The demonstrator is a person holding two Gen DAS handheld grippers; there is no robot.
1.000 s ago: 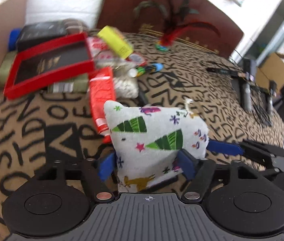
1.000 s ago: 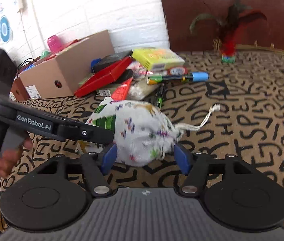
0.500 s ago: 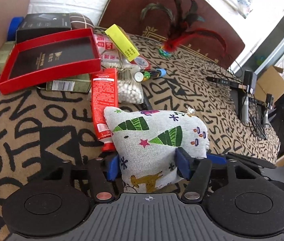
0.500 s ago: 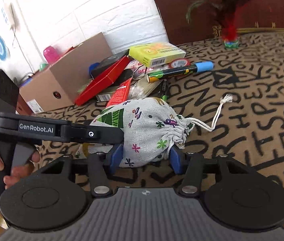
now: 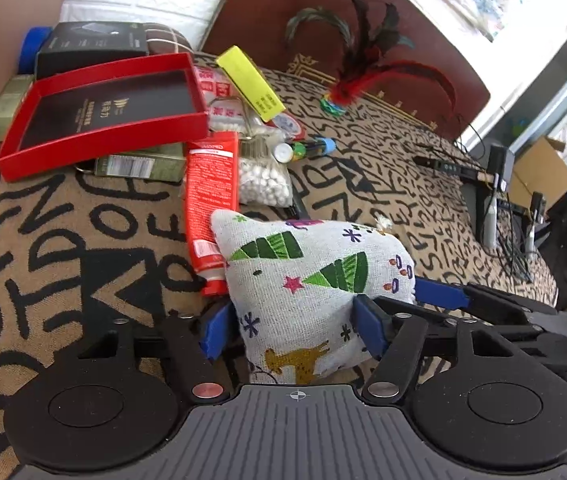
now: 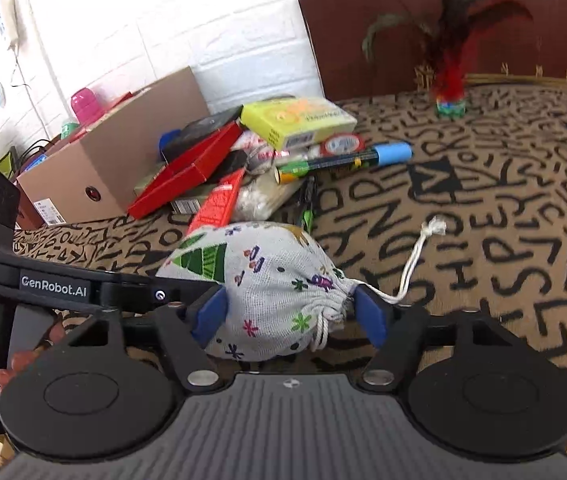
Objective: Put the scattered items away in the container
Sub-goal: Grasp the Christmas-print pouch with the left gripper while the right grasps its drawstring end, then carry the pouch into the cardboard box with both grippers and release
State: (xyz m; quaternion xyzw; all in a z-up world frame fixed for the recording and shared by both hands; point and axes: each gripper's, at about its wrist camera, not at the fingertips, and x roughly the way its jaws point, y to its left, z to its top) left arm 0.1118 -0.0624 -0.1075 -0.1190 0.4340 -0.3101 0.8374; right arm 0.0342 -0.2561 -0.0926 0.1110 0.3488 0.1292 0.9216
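**A:** Where is the white drawstring cloth pouch printed with green trees (image 5: 315, 280)?

**B:** Near me, on the tan letter-patterned cloth (image 5: 63, 220), between both claws. My left claw (image 5: 293, 326) is closing, pads pressing its bottom end. My right claw (image 6: 289, 314) is opening; its pads flank the cinched neck, barely touching.

**A:** And the container?

**B:** The brown cardboard box (image 6: 123, 160) sits far left, beyond the red shallow tray (image 5: 103, 112) and red tube (image 5: 211, 200).
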